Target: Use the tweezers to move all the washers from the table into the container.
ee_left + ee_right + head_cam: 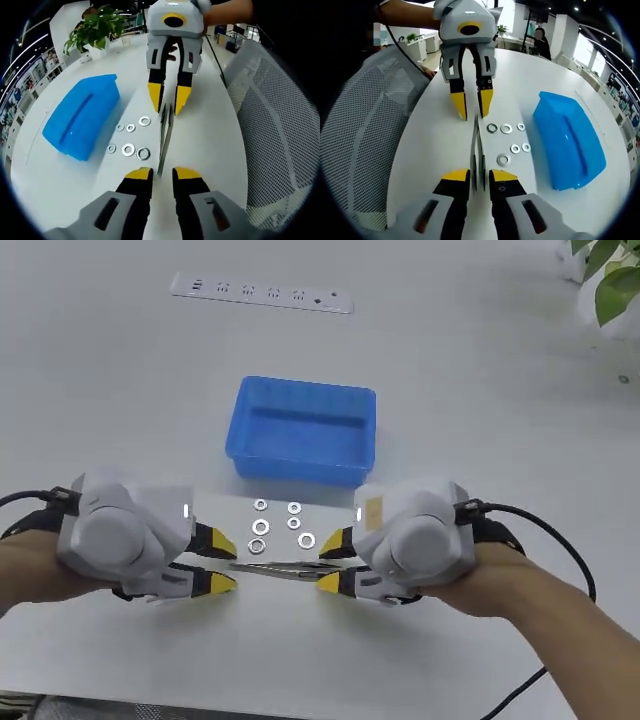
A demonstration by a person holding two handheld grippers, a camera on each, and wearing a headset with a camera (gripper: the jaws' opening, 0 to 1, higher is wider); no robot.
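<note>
Left tool (pixel 233 563) and right tool (pixel 322 566) are held facing each other, jaws spread. Tweezers (pixel 280 568) are laid flat on the desk (pixel 450 370) between them. Six washers (pixel 294 523) are scattered just beyond, near the blue container (pixel 303 430).

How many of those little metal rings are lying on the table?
6 washers, all flat on the table between the blue container and the tweezers, in two rough columns of three. None seems hidden.
</note>
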